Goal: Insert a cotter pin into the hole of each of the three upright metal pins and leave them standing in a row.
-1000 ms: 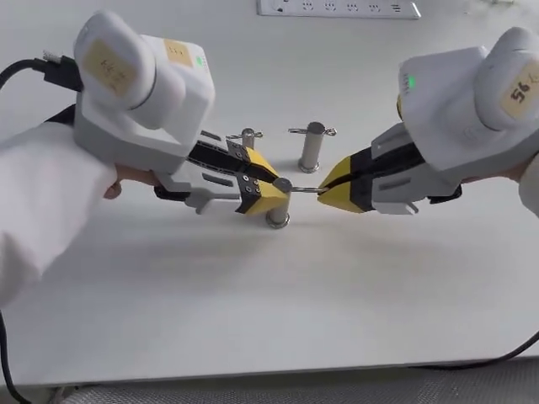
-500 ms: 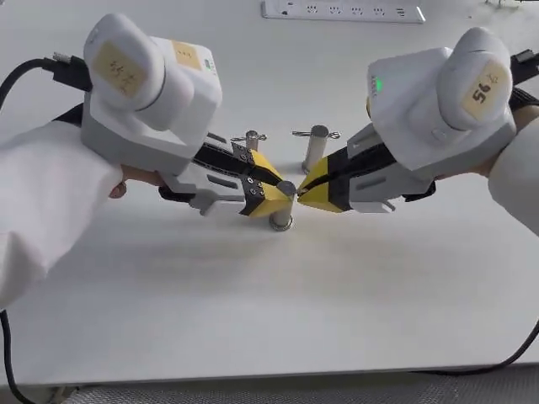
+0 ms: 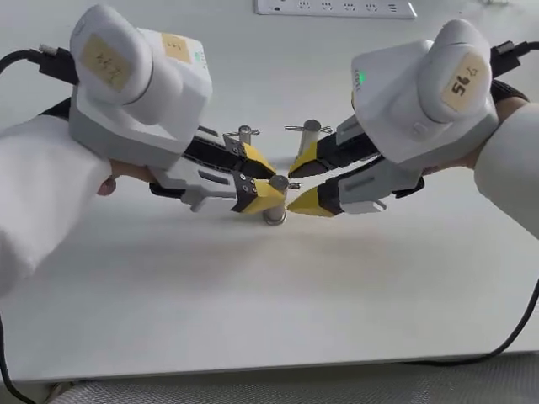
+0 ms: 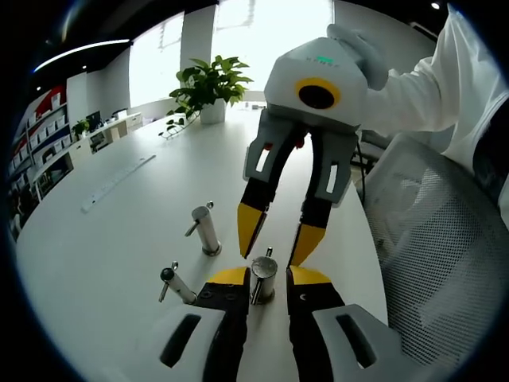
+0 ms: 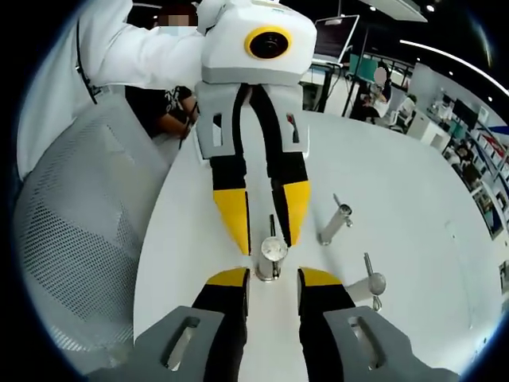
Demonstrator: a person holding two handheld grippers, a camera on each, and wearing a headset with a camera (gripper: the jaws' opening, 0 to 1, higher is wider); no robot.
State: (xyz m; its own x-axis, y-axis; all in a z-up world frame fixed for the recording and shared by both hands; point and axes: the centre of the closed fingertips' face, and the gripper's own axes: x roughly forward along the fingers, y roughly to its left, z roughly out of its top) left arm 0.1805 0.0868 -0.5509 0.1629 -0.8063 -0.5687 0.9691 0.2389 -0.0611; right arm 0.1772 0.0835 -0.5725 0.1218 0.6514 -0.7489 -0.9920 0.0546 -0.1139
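Front metal pin (image 3: 274, 215), upright on the white table (image 3: 253, 303), cotter pin (image 5: 272, 225) through its head; we see the left gripper (image 3: 278, 183) jaws pinching its shaft. Right gripper (image 3: 289, 189) jaws stand spread, tips flanking that cotter pin. Rear-left metal pin (image 3: 247, 135) and rear-right metal pin (image 3: 311, 143), each cottered, stand just behind.

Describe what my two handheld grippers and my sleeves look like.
The left gripper and the right gripper match: bulky pale grey housings, black jaw arms and yellow wedge-shaped tips. Each carries a tan sticker with handwritten marks, and the right one shows a small green light. A black cable trails from each. The person wears white sleeves.
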